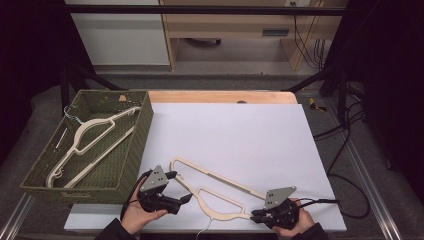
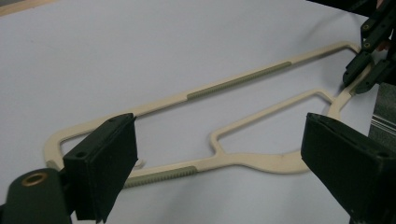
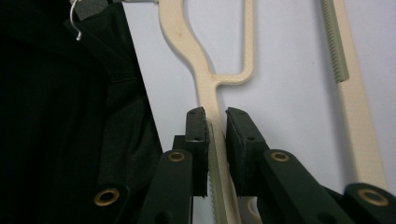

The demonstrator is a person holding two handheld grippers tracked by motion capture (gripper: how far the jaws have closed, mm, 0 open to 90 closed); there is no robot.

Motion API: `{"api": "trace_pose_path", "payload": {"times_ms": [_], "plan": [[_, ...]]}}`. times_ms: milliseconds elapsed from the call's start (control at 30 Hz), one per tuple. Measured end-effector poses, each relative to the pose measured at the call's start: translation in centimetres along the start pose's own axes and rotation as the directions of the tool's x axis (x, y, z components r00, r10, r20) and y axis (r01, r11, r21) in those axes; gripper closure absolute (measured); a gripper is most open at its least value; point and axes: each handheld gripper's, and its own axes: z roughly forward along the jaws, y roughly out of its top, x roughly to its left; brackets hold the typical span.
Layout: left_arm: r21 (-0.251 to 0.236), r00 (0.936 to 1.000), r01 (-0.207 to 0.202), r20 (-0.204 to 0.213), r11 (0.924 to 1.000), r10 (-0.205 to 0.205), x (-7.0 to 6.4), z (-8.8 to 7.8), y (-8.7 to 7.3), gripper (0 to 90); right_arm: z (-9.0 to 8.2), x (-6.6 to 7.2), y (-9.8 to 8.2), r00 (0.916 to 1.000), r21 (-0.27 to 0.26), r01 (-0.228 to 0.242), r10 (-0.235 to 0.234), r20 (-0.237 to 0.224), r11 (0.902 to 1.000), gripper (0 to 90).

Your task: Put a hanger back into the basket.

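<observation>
1. High view: a cream hanger (image 1: 212, 192) lies flat on the white sheet (image 1: 240, 140) covering the bench, between both tools; a green basket (image 1: 127, 165) at the left holds more hangers (image 1: 90, 142).
2. Left tool (image 1: 181, 186): its own view shows the jaws wide apart, with the hanger (image 2: 224, 140) lying beyond them, untouched.
3. Right tool (image 1: 256, 215): its own view shows the jaws clamped on the hanger's (image 3: 212, 70) ribbed lower bar, a pad pressing either side.
</observation>
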Motion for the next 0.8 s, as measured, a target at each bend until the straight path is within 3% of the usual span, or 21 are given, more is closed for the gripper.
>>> {"api": "trace_pose_path", "payload": {"times_ms": [167, 400, 600, 700, 800], "plan": [[0.028, 0.9981, -0.038, 0.050, 0.9989, 0.036, -1.6, 1.4, 0.3, 11.6, -0.9, -0.1, 0.4, 1.0000, -0.043, -0.008, 0.008, -0.003, 0.9991, 79.7], [0.069, 0.9922, -0.092, 0.091, 0.9934, 0.085, -3.5, 3.1, 0.4, 11.7, -0.2, 0.0, 0.4, 0.9999, -0.014, -0.012, 0.012, 0.002, 0.9998, 79.5], [0.052, 0.9947, -0.072, 0.077, 0.9960, 0.068, -3.1, 2.7, 0.3, 12.0, 0.3, 0.1, 0.1, 0.9998, -0.010, -0.005, 0.005, 0.021, 0.9999, 78.6], [0.039, 0.9964, -0.056, 0.066, 0.9977, 0.053, -2.7, 2.3, 0.2, 12.2, 0.4, 0.3, -0.3, 0.9992, -0.018, 0.022, -0.021, 0.034, 0.9996, 72.1], [0.031, 0.9972, -0.046, 0.060, 0.9985, 0.044, -2.3, 2.0, 0.2, 12.2, 0.3, 0.6, -0.5, 0.9980, -0.007, 0.031, -0.031, 0.055, 0.9995, 73.8]]}}
